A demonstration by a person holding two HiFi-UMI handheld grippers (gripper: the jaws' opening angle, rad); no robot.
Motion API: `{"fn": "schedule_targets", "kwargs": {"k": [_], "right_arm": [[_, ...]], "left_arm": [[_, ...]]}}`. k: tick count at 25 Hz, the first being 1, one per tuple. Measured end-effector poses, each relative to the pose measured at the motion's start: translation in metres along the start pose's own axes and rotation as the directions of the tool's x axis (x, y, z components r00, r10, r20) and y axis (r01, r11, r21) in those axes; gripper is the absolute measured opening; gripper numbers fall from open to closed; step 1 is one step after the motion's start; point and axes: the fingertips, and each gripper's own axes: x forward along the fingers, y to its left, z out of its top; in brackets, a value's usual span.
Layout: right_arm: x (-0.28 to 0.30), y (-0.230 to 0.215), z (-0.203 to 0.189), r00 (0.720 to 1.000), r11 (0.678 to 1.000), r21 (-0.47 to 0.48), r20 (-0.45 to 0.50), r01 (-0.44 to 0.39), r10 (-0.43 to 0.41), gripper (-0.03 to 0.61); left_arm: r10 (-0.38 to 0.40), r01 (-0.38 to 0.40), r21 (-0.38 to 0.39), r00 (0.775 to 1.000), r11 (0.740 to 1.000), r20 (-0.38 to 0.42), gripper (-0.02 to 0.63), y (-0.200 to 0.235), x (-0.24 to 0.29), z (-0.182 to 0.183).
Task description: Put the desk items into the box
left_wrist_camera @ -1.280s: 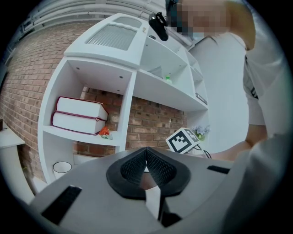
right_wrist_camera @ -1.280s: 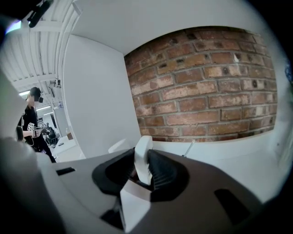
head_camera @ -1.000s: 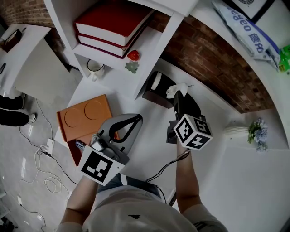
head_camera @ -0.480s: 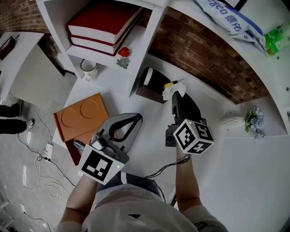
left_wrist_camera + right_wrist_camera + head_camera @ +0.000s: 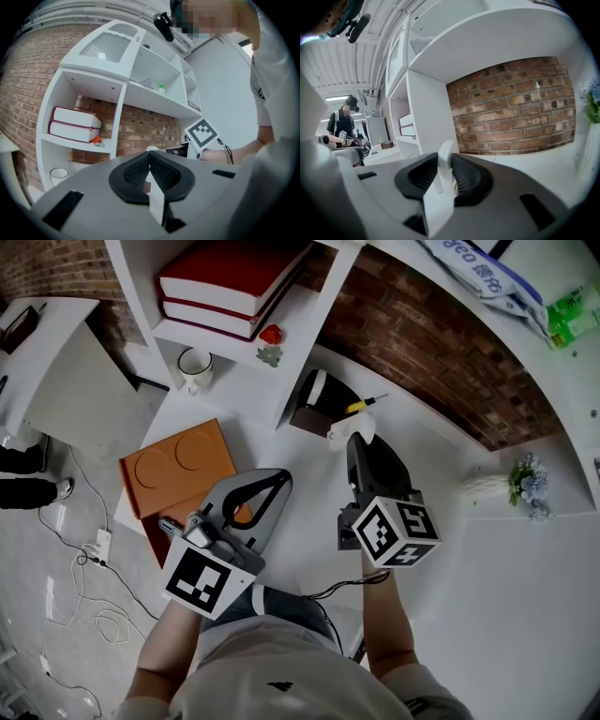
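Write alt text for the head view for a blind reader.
Seen from above, a person's right tool grips a small white object over a white desk; the left tool hangs shut near a flat orange box. Red books lie shelved beyond.

We take this for a study corner staged inside a larger workroom. A white tabletop (image 5: 314, 470) meets a white shelf unit (image 5: 305, 329) holding red books (image 5: 234, 277) and a mug (image 5: 195, 365). There is a brick wall (image 5: 422, 343) behind and a vase of flowers (image 5: 520, 491) to one side. On the floor, loose cables run to a power strip (image 5: 99, 543). In the right gripper view we see another person (image 5: 343, 124) standing at a further table, under ceiling strip lights (image 5: 340, 98).
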Motion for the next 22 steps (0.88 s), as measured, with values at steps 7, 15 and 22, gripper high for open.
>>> {"fn": "schedule_targets", "kwargs": {"k": [7,15,22], "right_arm": [[0.0,0.039,-0.002,0.997,0.997,-0.013,-0.001,-0.078,0.078,0.106],[0.01,0.095,-0.006,0.981,0.981,-0.035,-0.018,-0.192,0.192,0.106],[0.018,0.145,-0.016,0.955,0.954,-0.054,-0.047,-0.296,0.294,0.104]], "left_arm": [[0.052,-0.053,0.009,0.999,0.999,0.01,0.014,0.009,-0.024,0.002],[0.149,-0.149,0.005,0.989,0.989,0.012,0.014,0.03,-0.06,0.001],[0.267,-0.267,-0.015,0.963,0.964,0.016,0.014,0.054,-0.1,-0.003]]}}
